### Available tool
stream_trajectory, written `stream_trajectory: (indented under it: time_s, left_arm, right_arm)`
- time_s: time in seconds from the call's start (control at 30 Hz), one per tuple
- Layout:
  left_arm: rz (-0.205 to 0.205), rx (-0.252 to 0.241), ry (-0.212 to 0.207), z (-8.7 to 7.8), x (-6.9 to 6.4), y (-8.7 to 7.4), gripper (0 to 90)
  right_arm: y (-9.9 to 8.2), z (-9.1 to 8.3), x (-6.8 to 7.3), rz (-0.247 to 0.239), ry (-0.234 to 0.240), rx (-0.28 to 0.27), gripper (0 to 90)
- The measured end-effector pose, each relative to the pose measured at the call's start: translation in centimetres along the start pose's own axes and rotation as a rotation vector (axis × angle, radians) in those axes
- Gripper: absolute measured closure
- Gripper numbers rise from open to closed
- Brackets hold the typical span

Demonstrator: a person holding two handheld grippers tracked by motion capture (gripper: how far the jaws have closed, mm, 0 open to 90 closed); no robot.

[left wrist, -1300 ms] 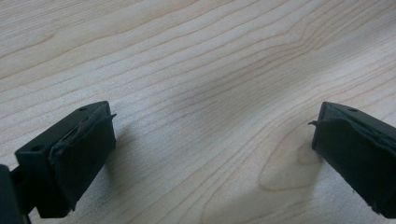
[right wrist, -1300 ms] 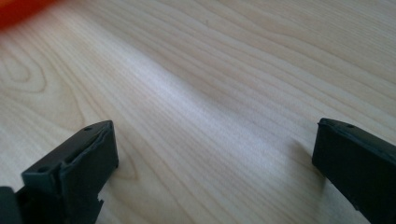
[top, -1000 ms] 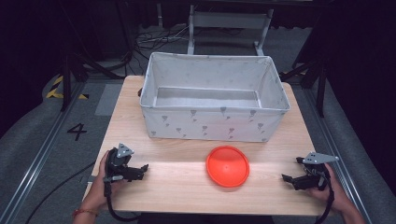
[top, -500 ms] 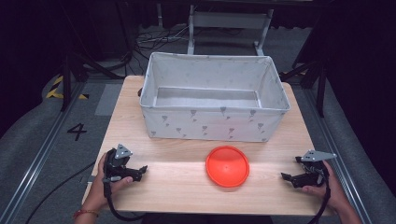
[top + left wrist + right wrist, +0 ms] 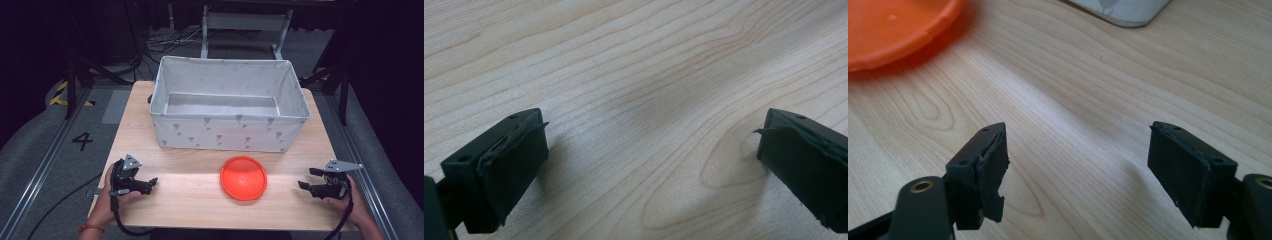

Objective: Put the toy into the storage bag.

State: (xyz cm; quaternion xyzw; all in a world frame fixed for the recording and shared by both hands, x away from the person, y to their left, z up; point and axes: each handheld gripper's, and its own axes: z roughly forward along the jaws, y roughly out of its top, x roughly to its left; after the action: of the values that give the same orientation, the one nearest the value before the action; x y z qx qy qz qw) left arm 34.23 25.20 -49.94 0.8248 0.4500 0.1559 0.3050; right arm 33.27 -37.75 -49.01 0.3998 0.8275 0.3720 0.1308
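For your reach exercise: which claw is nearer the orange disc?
Right. The right claw sits just off the orange disc on its right; the left claw lies farther off on its left.

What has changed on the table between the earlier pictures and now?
The right gripper has just been closing its jaws partway, with nothing between them; they are still apart. The left gripper stayed open in its place. The orange disc and the fabric bin did not move.

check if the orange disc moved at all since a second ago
No. The orange disc lies at the same spot before the front wall of the fabric bin.
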Motion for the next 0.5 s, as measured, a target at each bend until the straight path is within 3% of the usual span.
stream_trajectory:
  time_s: [0.5]
  left_arm:
    - [-0.006, 0.0, -0.007, 0.4, 0.3, 0.4, 0.2]
  right_arm:
    - [2.7, -0.3, 1.9, -0.054, 0.037, -0.024, 21.3]
